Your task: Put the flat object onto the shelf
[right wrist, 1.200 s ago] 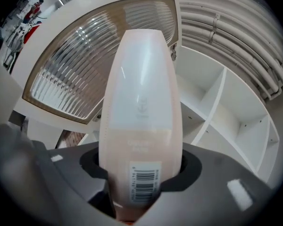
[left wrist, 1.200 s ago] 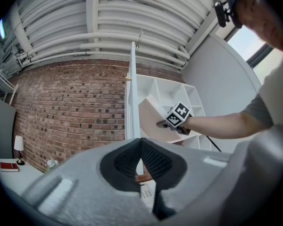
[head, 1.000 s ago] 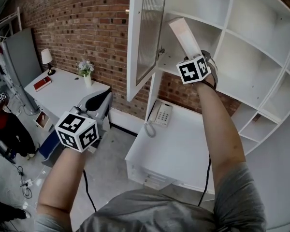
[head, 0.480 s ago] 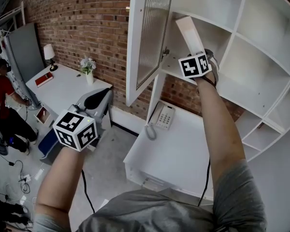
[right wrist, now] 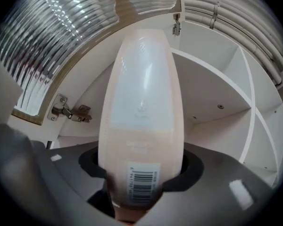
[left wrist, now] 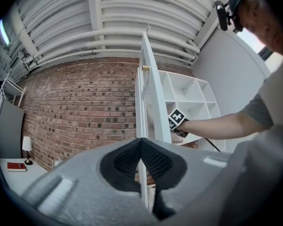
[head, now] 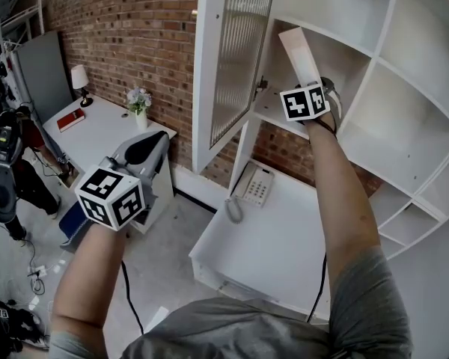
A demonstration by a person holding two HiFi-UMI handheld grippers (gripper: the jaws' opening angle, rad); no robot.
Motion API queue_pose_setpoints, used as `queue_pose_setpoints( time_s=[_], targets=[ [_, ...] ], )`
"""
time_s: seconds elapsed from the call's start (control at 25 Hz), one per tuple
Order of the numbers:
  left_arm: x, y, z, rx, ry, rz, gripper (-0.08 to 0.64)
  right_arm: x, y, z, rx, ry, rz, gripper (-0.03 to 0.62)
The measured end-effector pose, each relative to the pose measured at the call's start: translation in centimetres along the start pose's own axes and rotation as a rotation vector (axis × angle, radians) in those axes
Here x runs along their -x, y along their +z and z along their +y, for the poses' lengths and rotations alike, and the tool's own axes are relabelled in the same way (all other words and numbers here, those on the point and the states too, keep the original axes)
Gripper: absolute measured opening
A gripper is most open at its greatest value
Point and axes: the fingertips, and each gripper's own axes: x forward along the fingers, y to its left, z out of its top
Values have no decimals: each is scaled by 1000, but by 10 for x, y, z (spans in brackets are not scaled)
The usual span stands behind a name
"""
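Note:
The flat object (head: 301, 54) is a long pale pink-and-white pack with a barcode near its lower end (right wrist: 141, 102). My right gripper (head: 310, 84) is shut on that lower end and holds it upright, tilted slightly left, inside an open compartment of the white shelf unit (head: 273, 112). In the right gripper view the pack fills the space between the jaws (right wrist: 140, 175), with the compartment's white board (right wrist: 212, 76) behind it. My left gripper (head: 144, 154) hangs lower left, away from the shelf, with its pads (left wrist: 153, 161) together and nothing between them.
The compartment's ribbed-glass door (head: 236, 51) stands open to the left of the pack, its hinge (right wrist: 68, 112) close by. Below is a white desk (head: 284, 238) with a telephone (head: 253, 185). A side table (head: 97, 137) holds a lamp, flowers and a red book. A person (head: 7, 170) stands at far left.
My right gripper has carried the pack slightly up and further into the compartment. The left gripper drifted a little left. The person at the left has moved.

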Motion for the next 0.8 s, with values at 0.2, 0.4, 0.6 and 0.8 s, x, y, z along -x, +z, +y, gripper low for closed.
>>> queue_pose_setpoints(
  time_s=[0.2,0.4,0.6,0.8],
  targets=[
    [-6,4,3,-8,7,-4,-2,-23,-2,-1,0,-9,8,293],
    [-8,7,7,-14,19,-2,-2,-39,3,2,-16,14,-2,302],
    [-7,7,9,-15,38,4,-2,-47,4,21,-16,31,-19,332],
    [3,5,9,-22,57,12,-2,-48,4,26,-19,34,-13,344]
  ],
)
